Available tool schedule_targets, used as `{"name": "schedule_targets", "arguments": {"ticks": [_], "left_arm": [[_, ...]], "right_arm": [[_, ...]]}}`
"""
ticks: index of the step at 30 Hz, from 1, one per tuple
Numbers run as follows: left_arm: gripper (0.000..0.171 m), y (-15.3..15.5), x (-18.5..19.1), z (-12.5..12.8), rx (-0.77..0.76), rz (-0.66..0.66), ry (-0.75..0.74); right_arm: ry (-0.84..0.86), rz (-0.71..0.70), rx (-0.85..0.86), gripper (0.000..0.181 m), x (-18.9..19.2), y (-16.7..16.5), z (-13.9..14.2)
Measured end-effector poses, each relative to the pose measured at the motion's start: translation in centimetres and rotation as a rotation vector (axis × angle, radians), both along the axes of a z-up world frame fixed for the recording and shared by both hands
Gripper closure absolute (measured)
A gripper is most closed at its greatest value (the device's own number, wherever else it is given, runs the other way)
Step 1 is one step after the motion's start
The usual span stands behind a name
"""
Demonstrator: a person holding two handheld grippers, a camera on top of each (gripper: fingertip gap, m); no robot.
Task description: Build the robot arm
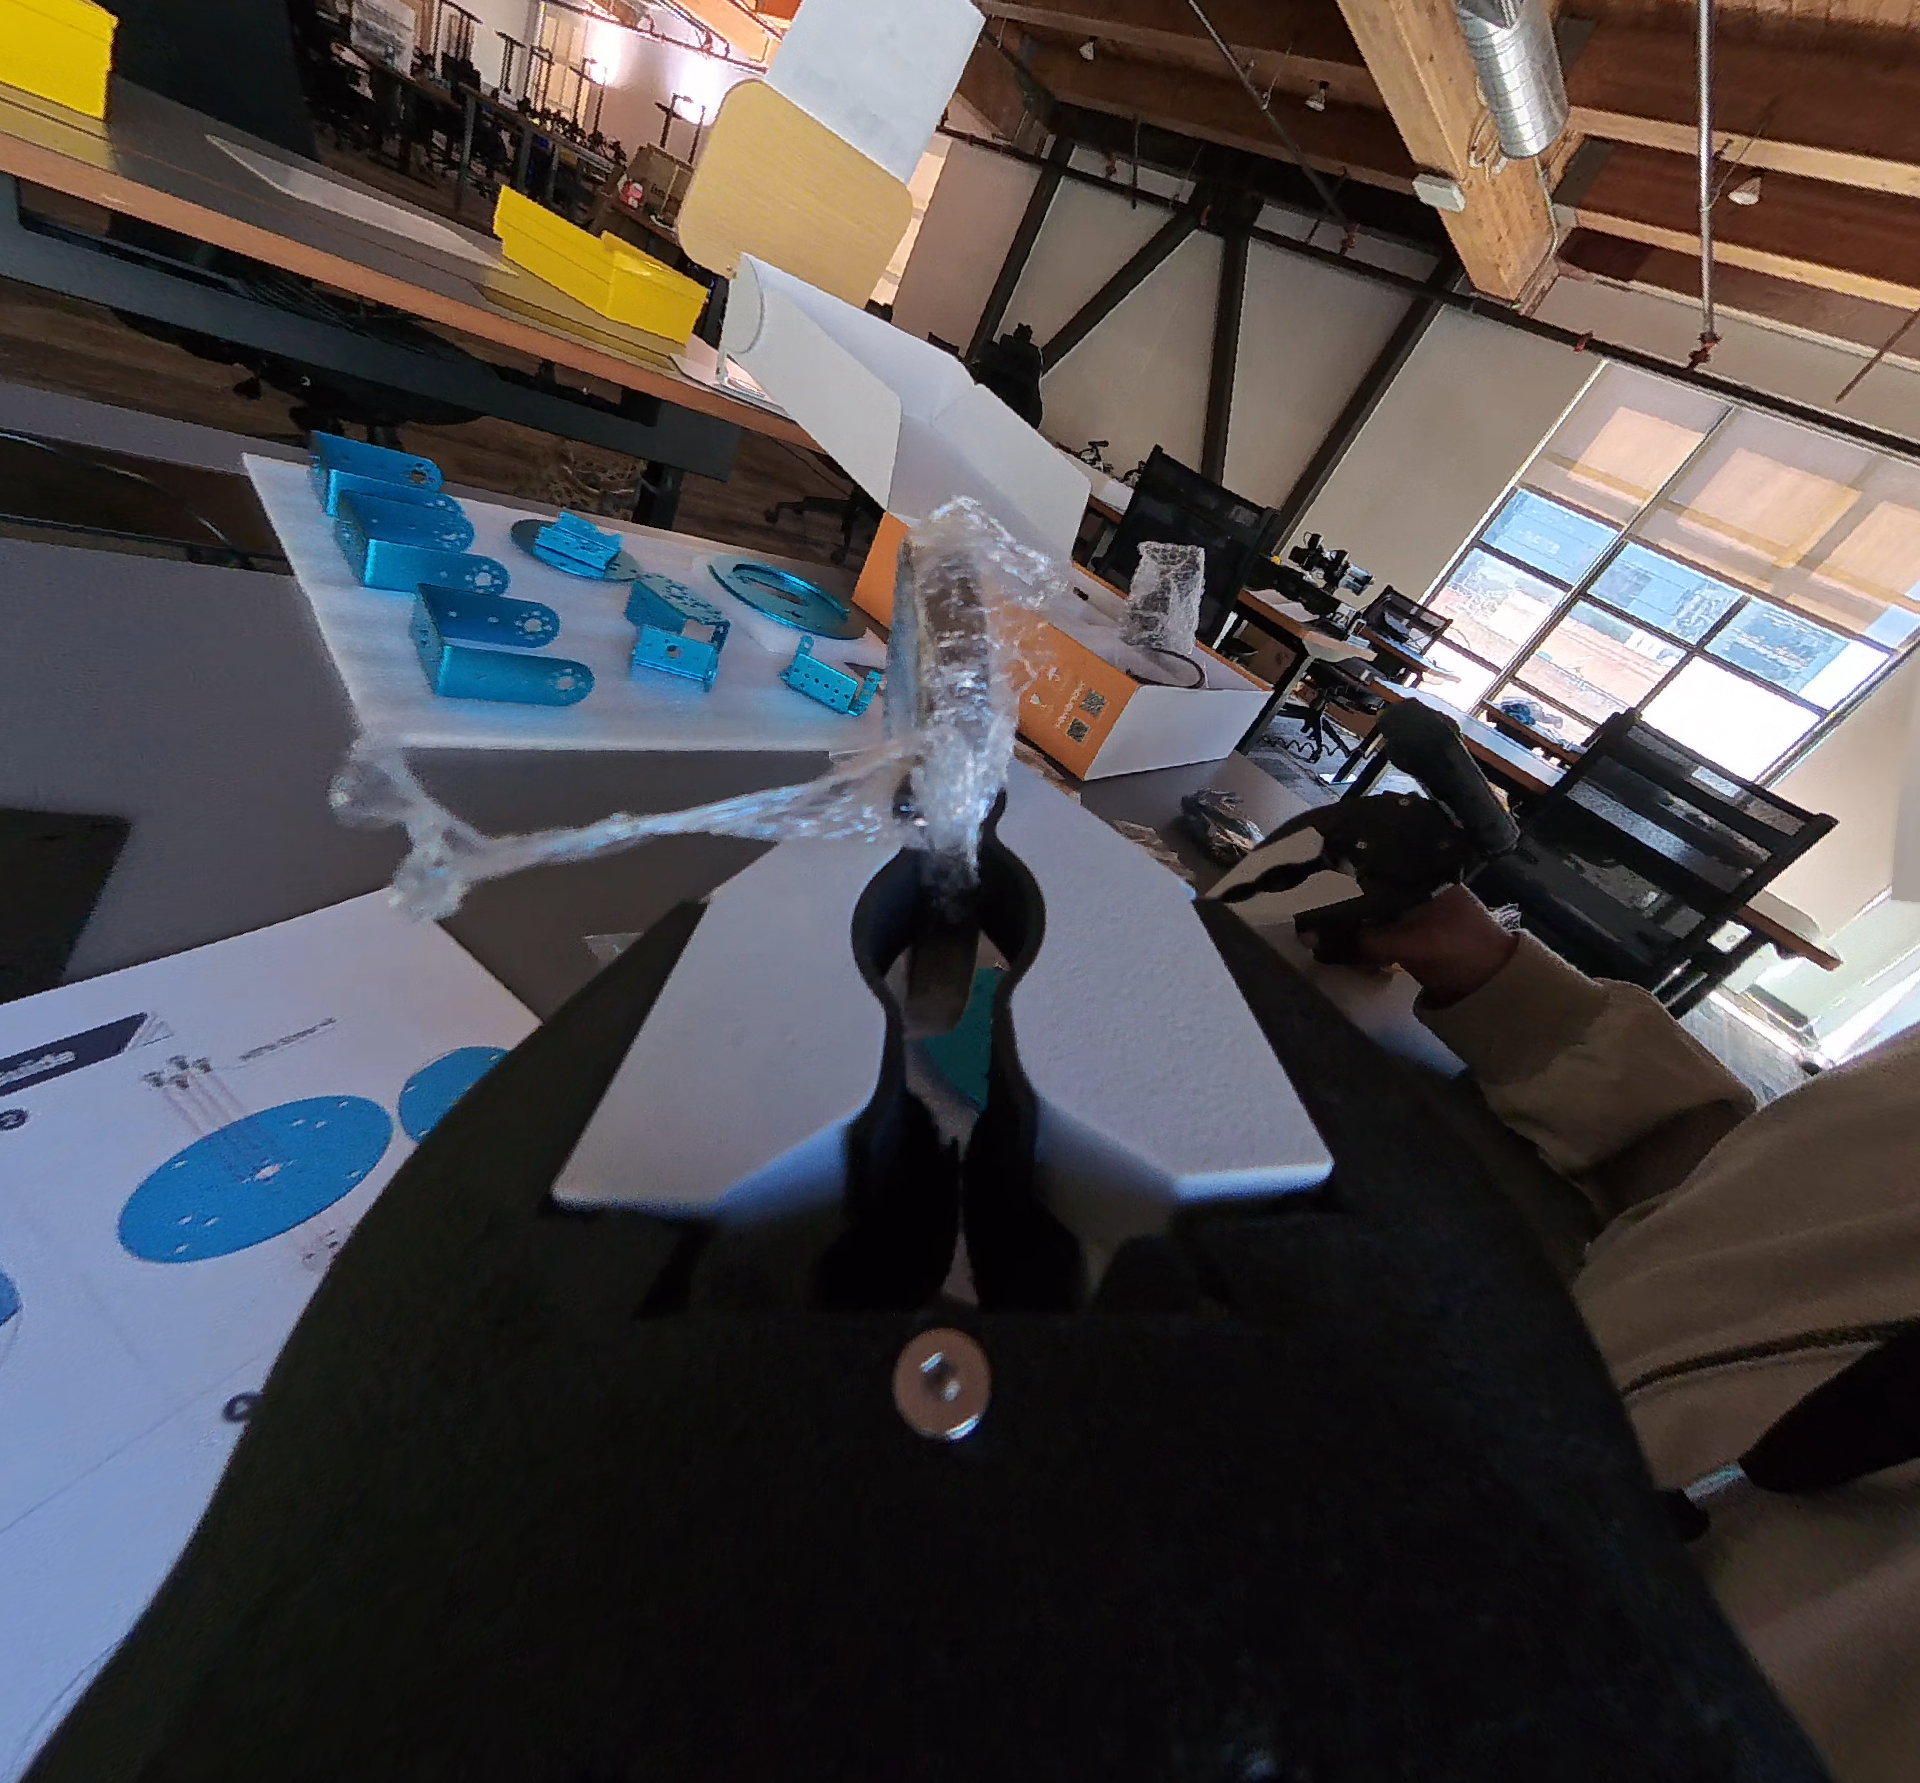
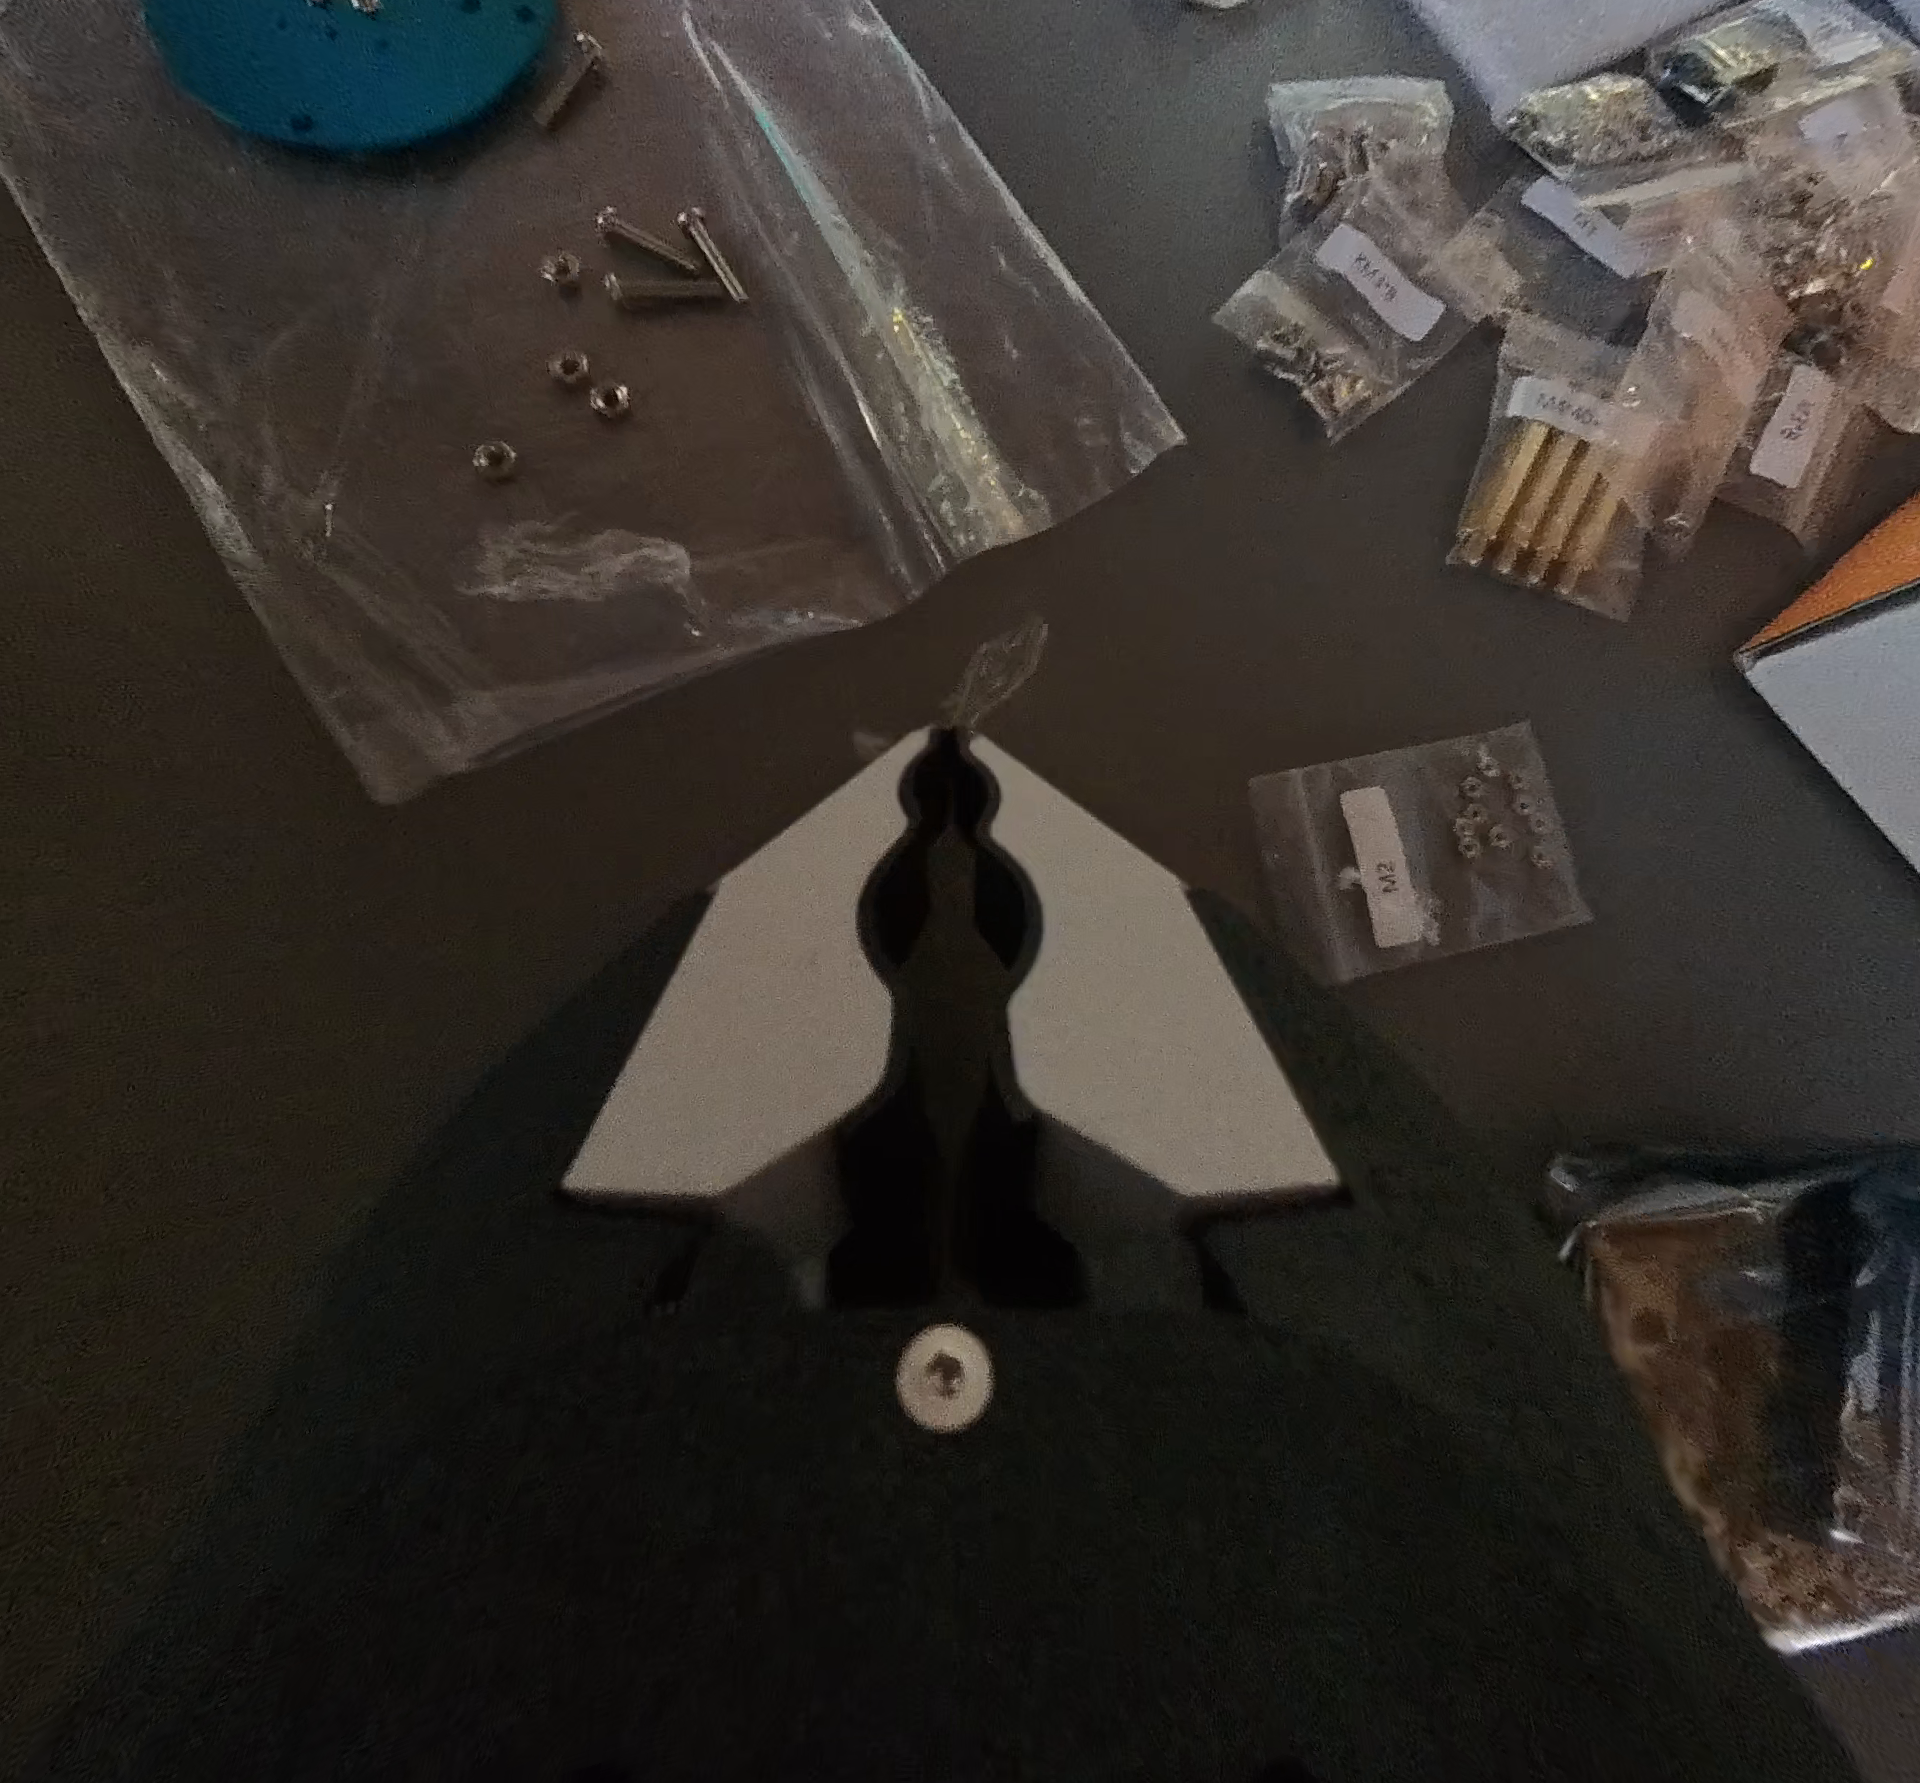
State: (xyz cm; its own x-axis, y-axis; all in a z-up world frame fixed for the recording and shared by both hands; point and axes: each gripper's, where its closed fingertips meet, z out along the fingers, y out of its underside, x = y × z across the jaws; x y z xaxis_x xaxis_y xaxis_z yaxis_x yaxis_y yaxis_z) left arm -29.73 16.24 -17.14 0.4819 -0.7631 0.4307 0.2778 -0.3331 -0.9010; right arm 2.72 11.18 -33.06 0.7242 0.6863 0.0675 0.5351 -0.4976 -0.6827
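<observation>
My left gripper (image 1: 958, 824) is shut on a flat grey metal part wrapped in clear plastic film (image 1: 951, 632) and holds it upright above the table. A torn strand of film (image 1: 623, 829) trails off to the left. My right gripper (image 2: 951, 744) is shut on a small scrap of clear film (image 2: 1003, 668) above the dark table; it also shows in the left wrist view (image 1: 1340, 860), held by a hand in a beige sleeve. A clear plastic bag (image 2: 862, 403) lies ahead with a blue disc (image 2: 343, 8), loose screws (image 2: 665, 268) and nuts (image 2: 582, 383) on it.
Blue metal brackets (image 1: 488, 611) lie on a white foam sheet (image 1: 312, 528). An open orange and white box (image 1: 1081, 694) stands behind. A printed sheet (image 1: 208, 1162) lies front left. Several small hardware bags (image 2: 1538, 299) and a bag of nuts (image 2: 1413, 850) lie to the right.
</observation>
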Motion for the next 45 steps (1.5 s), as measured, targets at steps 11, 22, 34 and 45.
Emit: {"name": "schedule_targets", "arguments": {"ticks": [11,22,34,45], "left_arm": [[0.168,1.7,-0.6,-1.1,-0.045,0.001,-0.035],[0.168,2.4,0.7,-1.8,-0.093,-0.025,-0.051],[0.168,0.4,0.1,-1.6,-0.091,0.020,-0.035],[0.168,0.1,-0.6,-1.8,-0.096,0.050,-0.024]], "right_arm": [[-0.181,-0.490,-0.001,0.181,20.3,-11.1,7.5],[-0.021,-0.695,-0.017,0.139,26.0,-16.9,3.3],[0.191,0.015,0.130,0.137,-4.9,-3.0,2.4],[0.190,0.031,0.084,0.181,-4.5,-3.3,2.4]]}}
